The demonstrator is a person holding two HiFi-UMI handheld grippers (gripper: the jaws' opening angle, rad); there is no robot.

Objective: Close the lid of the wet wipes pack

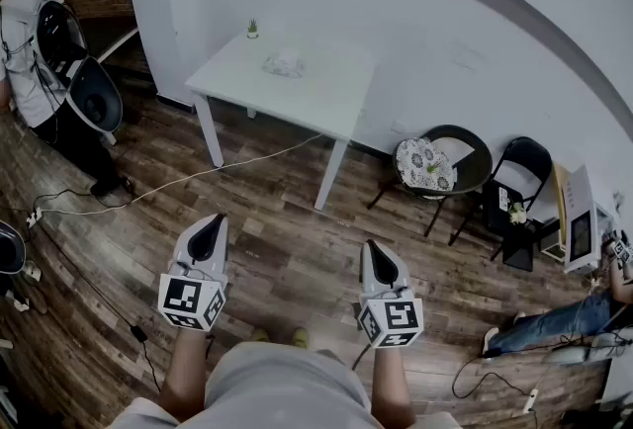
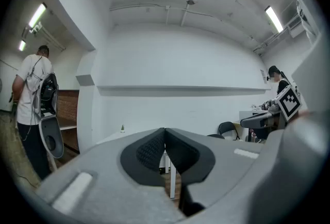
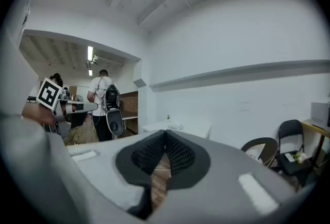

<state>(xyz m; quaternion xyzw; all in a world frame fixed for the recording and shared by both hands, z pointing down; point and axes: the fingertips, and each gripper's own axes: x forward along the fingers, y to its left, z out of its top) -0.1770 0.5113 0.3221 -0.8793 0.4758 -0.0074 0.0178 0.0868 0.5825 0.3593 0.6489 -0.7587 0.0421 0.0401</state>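
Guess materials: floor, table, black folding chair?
Floor: brown planks with visible grain and seams and a slight sheen; wood or a wood-look laminate.
Table: white, smooth, matte top and legs; probably painted wood or laminate, can't tell which.
Folding chair: thin black frame, likely metal tube; seat material unclear.

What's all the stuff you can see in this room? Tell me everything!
table: one, white, by the far wall
wet wipes pack: one, pale, on the table
small plant: one, green, at the table's back corner
chairs: two, black, right of the table
cable: one, white, across the wooden floor
other person: one, white shirt, far left
left gripper: one, grey, shut and empty, low left
right gripper: one, grey, shut and empty, low right
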